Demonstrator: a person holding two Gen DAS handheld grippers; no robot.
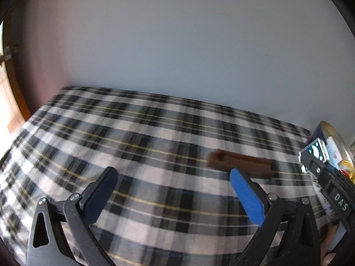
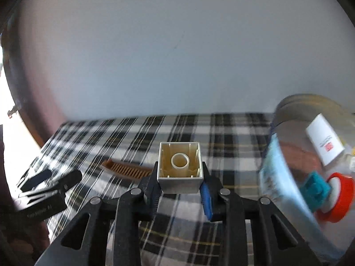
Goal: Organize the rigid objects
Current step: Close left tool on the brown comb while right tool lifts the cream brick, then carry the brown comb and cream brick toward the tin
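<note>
My right gripper (image 2: 180, 185) is shut on a cream hollow building block (image 2: 179, 166), whose open underside faces the camera, held above the plaid cloth. A brown comb (image 2: 126, 169) lies on the cloth just behind and left of the block. In the left wrist view the same comb (image 1: 241, 163) lies beyond my left gripper's blue right pad. My left gripper (image 1: 173, 173) hangs open over the cloth with nothing between its fingers. It also shows at the left edge of the right wrist view, as the left gripper (image 2: 53, 177).
A round tin (image 2: 277, 177) stands at the right, holding a white box (image 2: 324, 141), a teal block (image 2: 312, 188) and a red and white round piece (image 2: 337, 197). The plaid cloth (image 1: 133, 137) covers the table up to a plain wall. The right gripper (image 1: 315, 155) enters the left wrist view's right edge.
</note>
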